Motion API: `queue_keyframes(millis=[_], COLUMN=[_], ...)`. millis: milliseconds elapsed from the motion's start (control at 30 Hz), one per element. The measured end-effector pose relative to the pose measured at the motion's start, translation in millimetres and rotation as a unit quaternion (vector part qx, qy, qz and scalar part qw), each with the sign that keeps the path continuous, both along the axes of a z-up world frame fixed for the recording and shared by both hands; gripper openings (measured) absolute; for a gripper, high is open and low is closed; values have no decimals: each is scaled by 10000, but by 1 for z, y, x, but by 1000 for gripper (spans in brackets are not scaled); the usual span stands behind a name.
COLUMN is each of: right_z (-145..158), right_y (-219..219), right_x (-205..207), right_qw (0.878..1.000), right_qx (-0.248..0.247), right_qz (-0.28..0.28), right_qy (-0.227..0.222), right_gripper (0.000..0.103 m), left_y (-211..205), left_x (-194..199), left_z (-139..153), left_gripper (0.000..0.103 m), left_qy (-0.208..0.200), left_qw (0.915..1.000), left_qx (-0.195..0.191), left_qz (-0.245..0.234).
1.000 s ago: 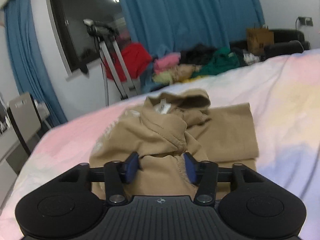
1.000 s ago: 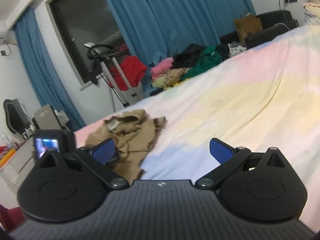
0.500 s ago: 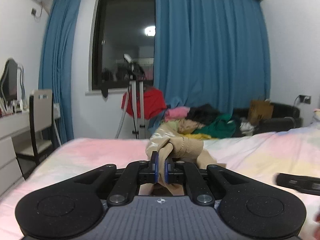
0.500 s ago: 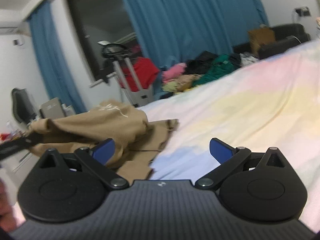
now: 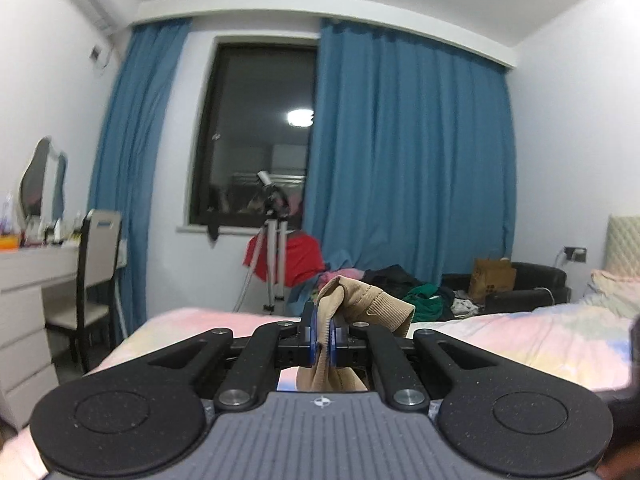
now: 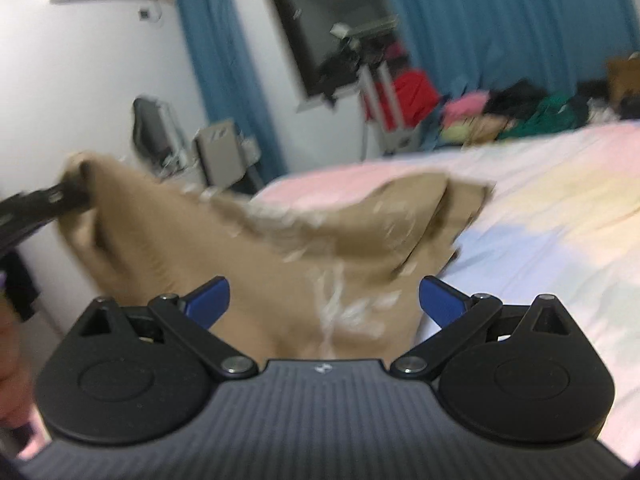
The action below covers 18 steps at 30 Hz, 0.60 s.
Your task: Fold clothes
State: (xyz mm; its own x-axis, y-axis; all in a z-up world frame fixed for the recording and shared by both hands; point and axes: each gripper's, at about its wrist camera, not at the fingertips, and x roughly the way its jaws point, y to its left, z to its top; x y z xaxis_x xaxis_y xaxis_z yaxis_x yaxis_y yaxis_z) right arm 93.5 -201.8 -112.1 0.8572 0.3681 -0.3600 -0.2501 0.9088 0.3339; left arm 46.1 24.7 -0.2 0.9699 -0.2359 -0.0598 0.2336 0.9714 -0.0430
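My left gripper is shut on a fold of the tan garment, whose ribbed hem bunches above the blue pads while cloth hangs below them. In the right wrist view the tan garment is lifted and stretched, with a white print on it. The left gripper holds its upper left corner there. The far end of the garment still rests on the pastel bedsheet. My right gripper stands open, with the cloth hanging just beyond and between its blue pads, which do not press on it.
A pile of clothes lies beyond the bed under the blue curtains. A tripod with a red cloth stands by the window. A white desk and chair stand at the left. A black sofa is at the right.
The left gripper shut on the tan garment and lifted it off the bed, now pointing level. The right gripper swung left toward the raised cloth and stayed open.
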Motion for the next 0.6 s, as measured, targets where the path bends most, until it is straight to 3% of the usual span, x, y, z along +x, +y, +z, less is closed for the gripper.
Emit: queue_keyframes(millis=[100, 167, 267, 333, 400, 533, 600], right_z=[-8, -14, -23, -37, -49, -53, -51], right_y=[17, 35, 62, 82, 93, 83, 74], right_x=[0, 3, 8, 8, 12, 26, 30], right_qw=[9981, 9927, 9767, 9654, 9581, 9642, 9692], right_qx=[-187, -664, -1379, -1930, -2300, -2199, -2001], right_qz=[469, 886, 1497, 1595, 1531, 1248, 1151], right_qy=[349, 481, 674, 732, 757, 798, 858], right_gripper=[98, 95, 87, 76, 74, 60, 45], left_y=[18, 33, 49, 56, 60, 57, 56], left_x=[8, 8, 11, 17, 23, 37, 42], left_z=[-12, -20, -29, -34, -40, -43, -43], left_gripper=[6, 6, 7, 7, 7, 7, 7], left_qy=[323, 556, 859, 1013, 1162, 1213, 1216], left_qw=[9988, 9965, 9942, 9924, 9906, 9900, 9901], left_qx=[-318, -528, -418, -353, -372, -117, -29], left_qz=[206, 319, 493, 602, 616, 711, 698])
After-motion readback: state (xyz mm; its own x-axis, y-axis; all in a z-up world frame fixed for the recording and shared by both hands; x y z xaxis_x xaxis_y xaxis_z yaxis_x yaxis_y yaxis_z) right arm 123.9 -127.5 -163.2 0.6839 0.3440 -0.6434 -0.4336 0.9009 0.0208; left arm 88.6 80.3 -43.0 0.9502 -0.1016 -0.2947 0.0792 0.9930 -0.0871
